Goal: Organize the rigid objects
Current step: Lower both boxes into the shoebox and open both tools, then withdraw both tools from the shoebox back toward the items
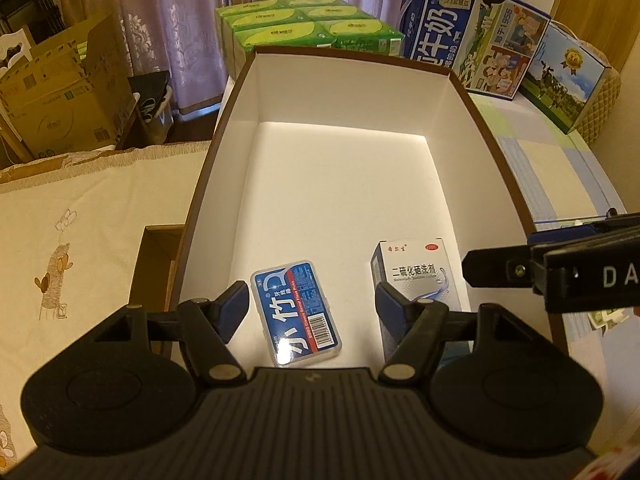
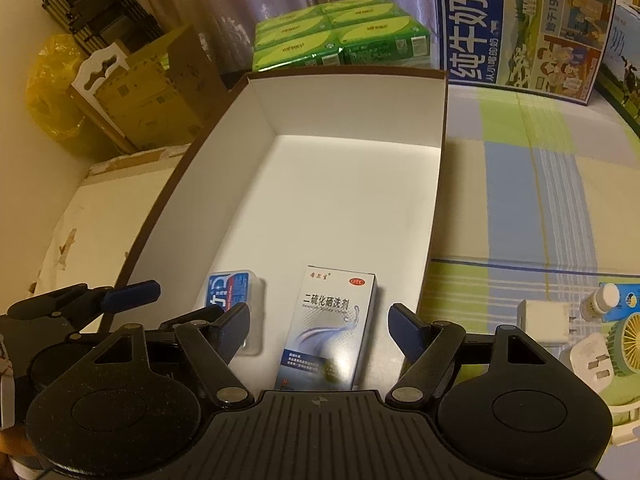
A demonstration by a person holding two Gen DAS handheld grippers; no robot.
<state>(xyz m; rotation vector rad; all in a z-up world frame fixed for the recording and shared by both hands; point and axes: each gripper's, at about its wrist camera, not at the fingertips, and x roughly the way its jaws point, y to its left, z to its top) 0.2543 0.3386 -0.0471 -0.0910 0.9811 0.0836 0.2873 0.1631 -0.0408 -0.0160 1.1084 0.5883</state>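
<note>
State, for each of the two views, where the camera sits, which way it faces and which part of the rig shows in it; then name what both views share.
Left wrist: sits on the left gripper, looking forward and down into the white box; its own open fingers show, and the right gripper's tip enters at right.
Right wrist: sits on the right gripper, facing the same way; its open fingers show, with the left gripper at left.
Shared: the box, the floss case, the medicine carton.
</note>
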